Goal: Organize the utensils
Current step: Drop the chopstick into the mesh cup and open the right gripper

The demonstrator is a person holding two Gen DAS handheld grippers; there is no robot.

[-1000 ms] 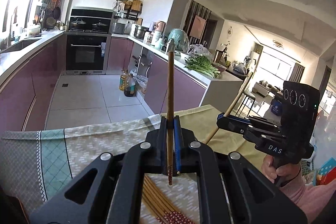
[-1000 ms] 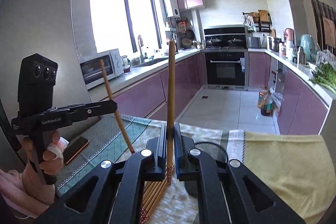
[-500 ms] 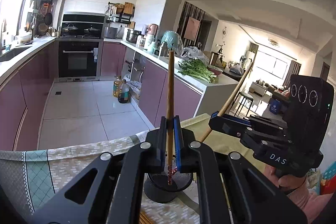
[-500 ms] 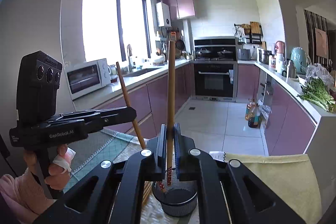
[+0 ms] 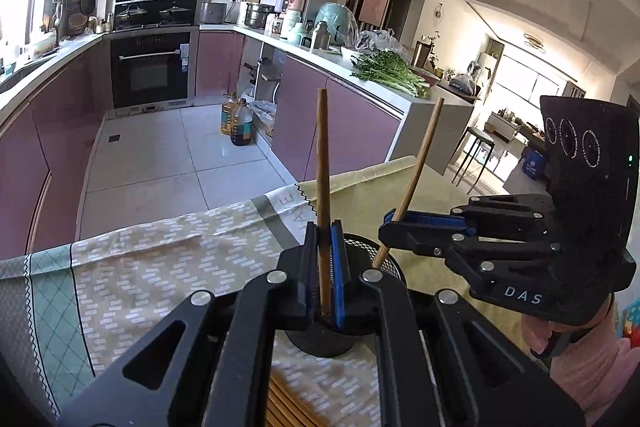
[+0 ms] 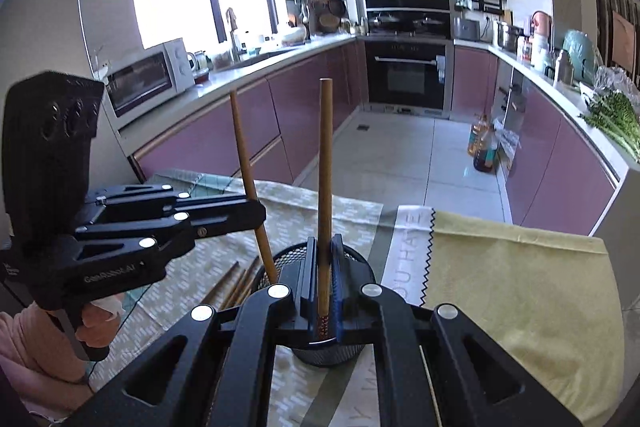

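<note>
My left gripper (image 5: 323,267) is shut on a wooden chopstick (image 5: 322,187) held upright over a black mesh holder (image 5: 384,259). My right gripper (image 6: 325,279) is shut on a second chopstick (image 6: 325,187), also upright over the black mesh holder (image 6: 296,255). Each gripper shows in the other's view: the right one (image 5: 390,223) with its chopstick (image 5: 416,179) slanting into the cup, the left one (image 6: 256,213) with its chopstick (image 6: 250,183) reaching the cup's rim. Several more chopsticks (image 6: 236,283) lie on the cloth left of the cup.
The table has a patterned cloth (image 5: 160,267) and a yellow cloth (image 6: 520,287). Its far edge drops to the kitchen floor. Purple cabinets, an oven (image 6: 406,75) and oil bottles (image 5: 236,123) stand beyond.
Both grippers have come down and closer over the mesh holder with their chopsticks. The lower tips now sit at or inside the cup's mouth.
</note>
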